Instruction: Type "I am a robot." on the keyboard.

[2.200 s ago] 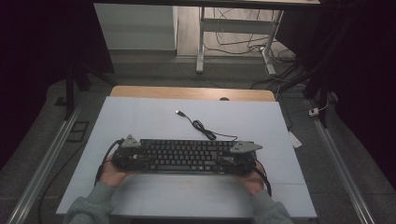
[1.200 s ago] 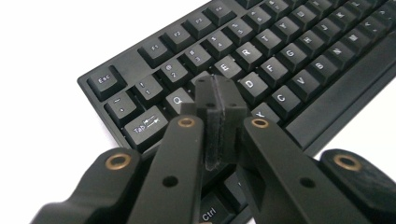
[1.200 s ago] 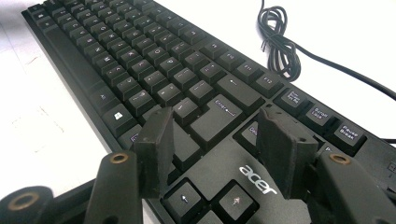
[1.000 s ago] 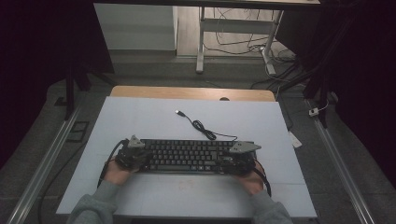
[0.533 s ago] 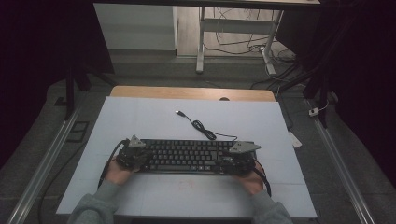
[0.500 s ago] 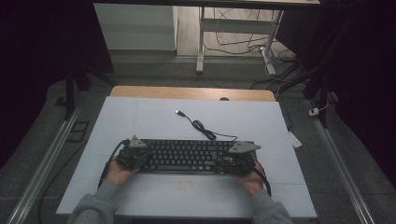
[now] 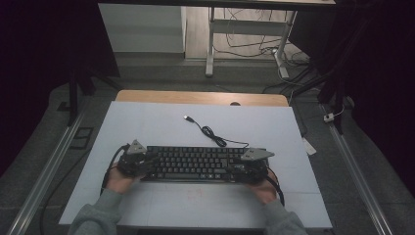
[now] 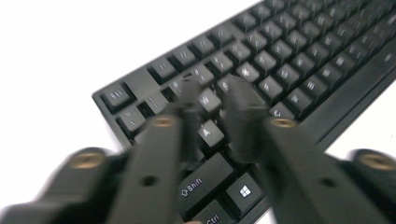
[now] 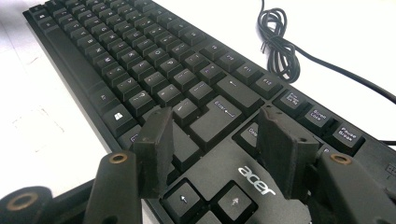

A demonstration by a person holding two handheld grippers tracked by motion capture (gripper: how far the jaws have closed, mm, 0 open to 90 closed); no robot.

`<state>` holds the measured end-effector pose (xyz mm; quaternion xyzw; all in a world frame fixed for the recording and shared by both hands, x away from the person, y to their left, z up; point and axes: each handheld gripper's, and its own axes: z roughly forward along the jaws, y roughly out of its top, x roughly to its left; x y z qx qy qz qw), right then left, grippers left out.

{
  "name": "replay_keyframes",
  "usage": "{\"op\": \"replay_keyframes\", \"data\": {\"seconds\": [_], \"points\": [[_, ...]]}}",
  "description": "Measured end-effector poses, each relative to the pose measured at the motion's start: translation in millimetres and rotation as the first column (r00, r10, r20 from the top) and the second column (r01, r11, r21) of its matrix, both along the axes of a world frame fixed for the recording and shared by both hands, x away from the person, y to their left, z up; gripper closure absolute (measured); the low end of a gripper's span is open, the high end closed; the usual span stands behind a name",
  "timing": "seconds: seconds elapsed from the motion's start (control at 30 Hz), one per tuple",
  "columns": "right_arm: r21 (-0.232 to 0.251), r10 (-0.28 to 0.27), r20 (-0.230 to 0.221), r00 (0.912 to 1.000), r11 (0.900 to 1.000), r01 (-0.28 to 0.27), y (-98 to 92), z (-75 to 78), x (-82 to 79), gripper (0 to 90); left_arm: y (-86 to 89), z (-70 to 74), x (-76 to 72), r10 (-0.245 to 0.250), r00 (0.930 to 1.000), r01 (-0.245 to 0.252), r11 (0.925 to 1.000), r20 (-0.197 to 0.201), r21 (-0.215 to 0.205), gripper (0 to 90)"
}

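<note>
A black Acer keyboard (image 7: 195, 164) lies across the near middle of the white table (image 7: 147, 127). Its cable (image 7: 213, 134) coils behind it and ends in a USB plug (image 7: 187, 117). My left gripper (image 7: 147, 161) is over the keyboard's left end. In the blurred left gripper view its jaws (image 8: 212, 93) stand a narrow gap apart above the keyboard (image 8: 289, 60) near the W key, holding nothing. My right gripper (image 7: 237, 166) is at the right end. There it (image 9: 217, 116) stands wide open over the keyboard (image 9: 140, 60) by the arrow keys, with the cable (image 9: 280, 46) coiled beyond.
A wooden strip (image 7: 200, 98) runs along the table's far edge. Metal rails (image 7: 54, 161) flank the table on both sides. A white desk frame (image 7: 244, 29) and loose floor cables stand beyond. A faint red mark (image 7: 195, 193) is on the table in front of the keyboard.
My left gripper has shifted slightly right onto the keyboard's left end and is still moving. The right gripper and the keyboard have stayed put.
</note>
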<state>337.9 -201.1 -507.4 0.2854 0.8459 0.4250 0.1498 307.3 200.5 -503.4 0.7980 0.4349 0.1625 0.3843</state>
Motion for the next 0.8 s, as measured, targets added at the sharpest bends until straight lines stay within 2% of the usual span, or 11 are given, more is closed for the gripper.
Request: {"op": "replay_keyframes", "data": {"seconds": [0.1,0.23,0.47,0.8], "points": [[0.004,0.001,0.002,1.0,1.0,-0.001,-0.2,0.1,0.1,46.2,3.8,3.9,-1.2,0.012,0.9999,-0.012,0.9997,0.003,-0.021,51.0],[0.006,0.006,0.005,1.0,1.0,-0.006,0.2,0.6,-0.6,46.1,5.7,5.2,-2.5,0.012,0.9999,-0.012,0.9997,-0.006,-0.022,42.2],[0.003,0.003,0.005,1.0,1.0,-0.003,-0.3,0.6,-0.3,46.0,6.7,5.0,-2.0,0.011,0.9998,-0.012,0.9998,-0.019,-0.018,38.2],[0.016,0.003,0.008,1.0,1.0,-0.003,0.3,2.2,-1.2,46.0,5.1,4.4,-1.8,0.011,0.9995,-0.012,0.9999,-0.029,-0.013,37.1]]}}
